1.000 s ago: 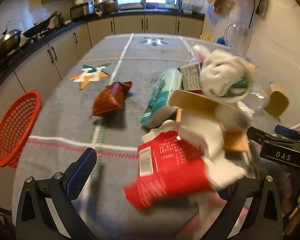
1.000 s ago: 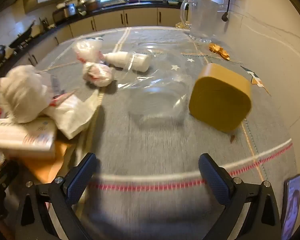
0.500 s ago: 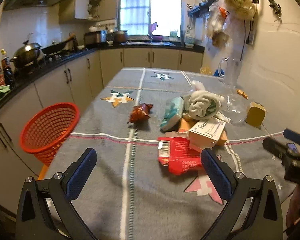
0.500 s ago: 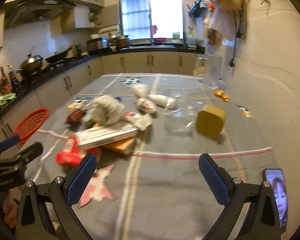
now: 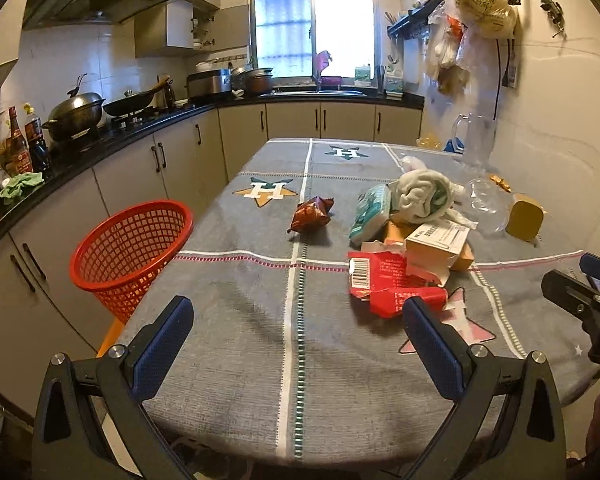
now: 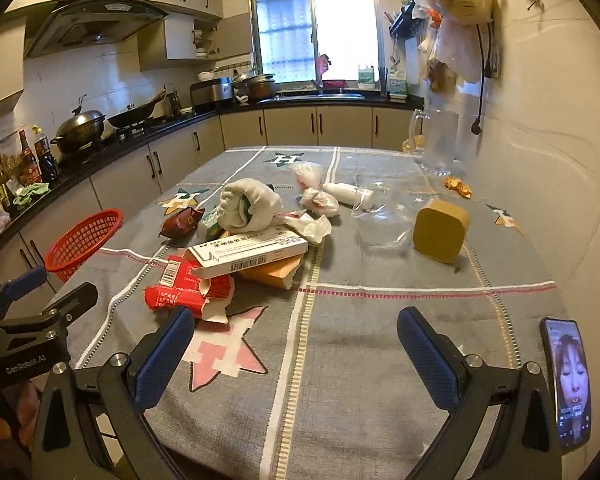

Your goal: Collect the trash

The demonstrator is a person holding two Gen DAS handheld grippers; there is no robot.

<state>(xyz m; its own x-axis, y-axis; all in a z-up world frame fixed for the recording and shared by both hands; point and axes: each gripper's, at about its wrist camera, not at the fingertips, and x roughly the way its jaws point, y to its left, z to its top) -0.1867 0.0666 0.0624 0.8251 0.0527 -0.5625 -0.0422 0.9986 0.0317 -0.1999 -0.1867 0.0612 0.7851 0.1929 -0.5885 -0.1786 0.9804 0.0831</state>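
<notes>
Both my grippers hang wide open and empty over the near end of the table [image 5: 260, 360]: left gripper [image 5: 298, 344], right gripper [image 6: 296, 354]. Just beyond lies the torn red packet [image 5: 388, 286] with a white box [image 6: 252, 254] resting on it, then the crumpled cloth [image 5: 424, 194] and brown wrapper [image 5: 311, 219]. Beside the table's left edge stands the red basket [image 5: 128, 248].
</notes>
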